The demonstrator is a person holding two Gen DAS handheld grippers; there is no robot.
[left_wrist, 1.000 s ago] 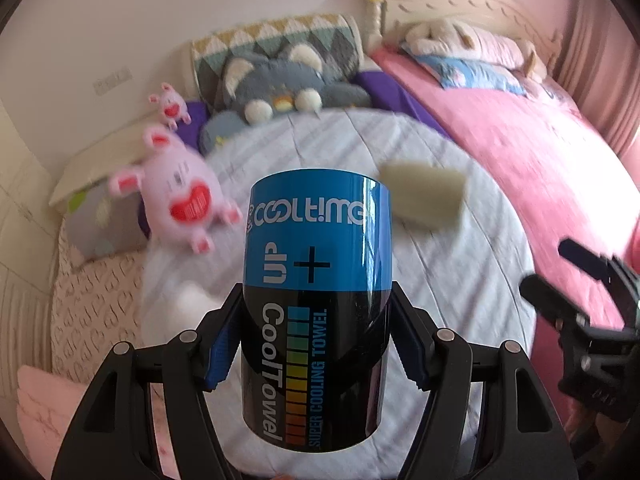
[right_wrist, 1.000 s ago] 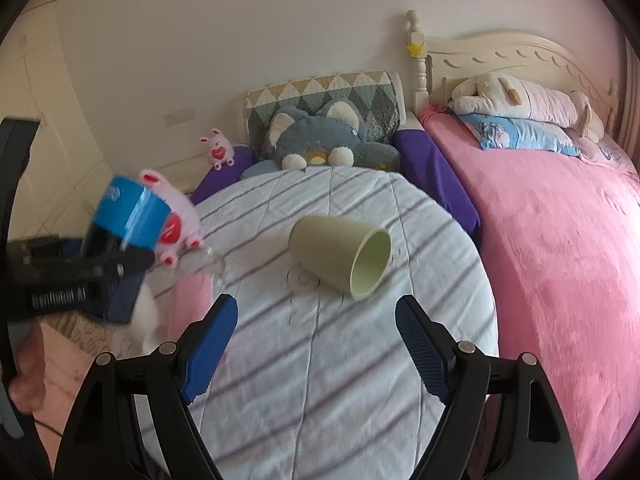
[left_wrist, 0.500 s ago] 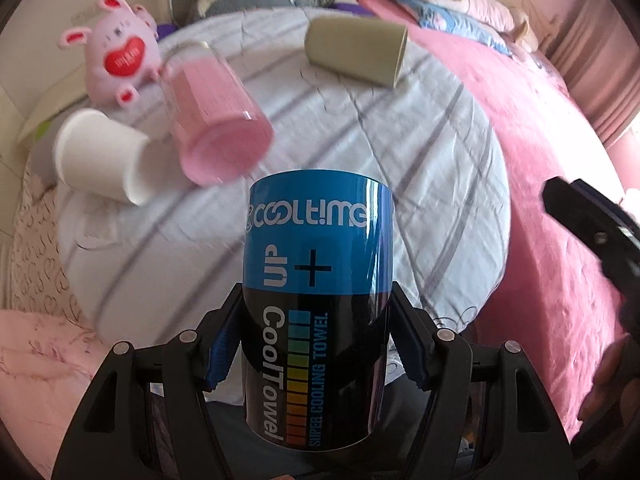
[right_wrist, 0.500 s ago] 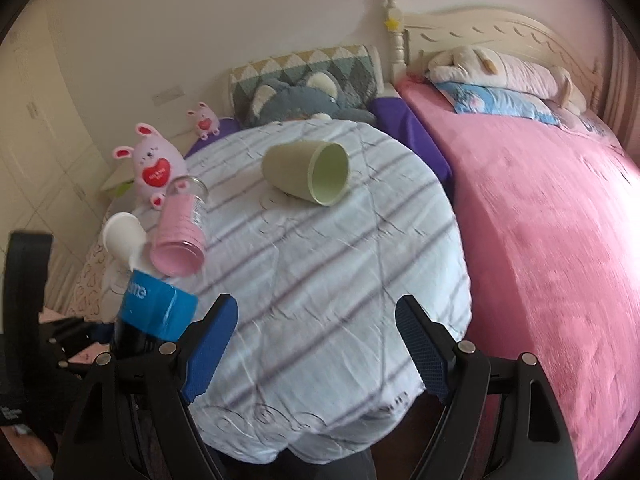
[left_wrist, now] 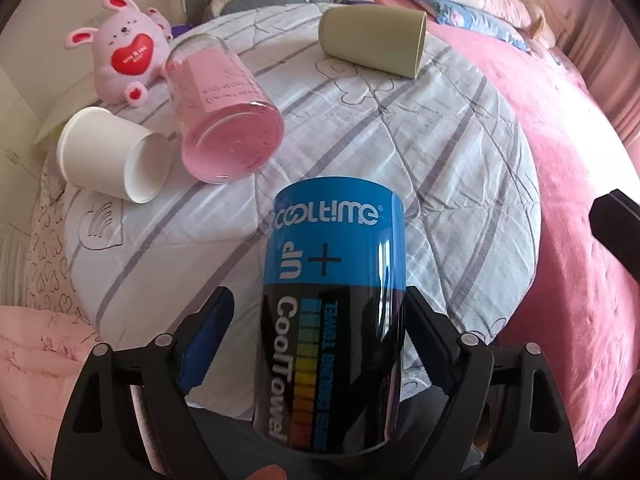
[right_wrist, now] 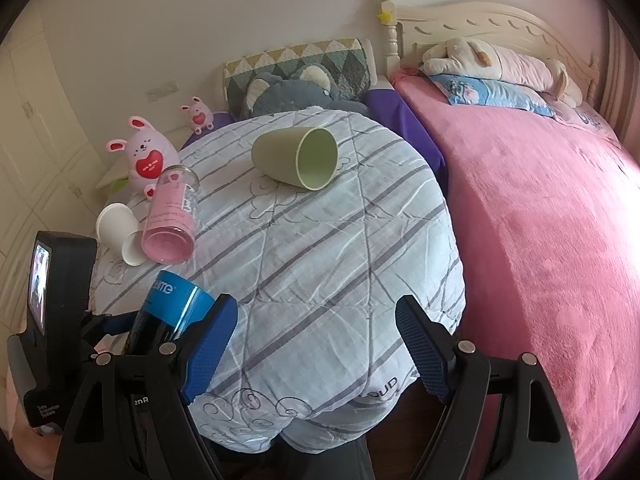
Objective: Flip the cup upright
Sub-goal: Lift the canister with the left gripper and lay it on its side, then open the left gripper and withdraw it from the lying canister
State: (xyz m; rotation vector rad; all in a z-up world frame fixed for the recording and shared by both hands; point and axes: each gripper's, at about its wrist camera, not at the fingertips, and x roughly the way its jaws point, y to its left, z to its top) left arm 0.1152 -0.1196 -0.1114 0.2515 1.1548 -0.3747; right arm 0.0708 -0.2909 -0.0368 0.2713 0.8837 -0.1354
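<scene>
A blue and black "CoolTowel" can (left_wrist: 332, 304) stands between the fingers of my left gripper (left_wrist: 316, 320) at the near edge of the quilt-covered table; the left finger (left_wrist: 208, 332) stands clear of it. The can also shows in the right wrist view (right_wrist: 168, 312). Three cups lie on their sides: a green cup (left_wrist: 372, 40) (right_wrist: 296, 158) at the far side, a pink glass (left_wrist: 224, 108) (right_wrist: 170, 216) and a white paper cup (left_wrist: 112, 156) (right_wrist: 118, 234) at the left. My right gripper (right_wrist: 316, 352) is open and empty over the near table edge.
The round table has a striped grey quilt (right_wrist: 320, 260). A pink plush rabbit (left_wrist: 124, 64) (right_wrist: 146, 158) sits at its far left edge. A bed with a pink blanket (right_wrist: 540, 220) is on the right. Cushions (right_wrist: 296, 76) lie behind the table.
My left gripper's fingers have spread apart from the can, which was clamped before. The left view has dropped closer to the table. My right gripper has pulled back slightly.
</scene>
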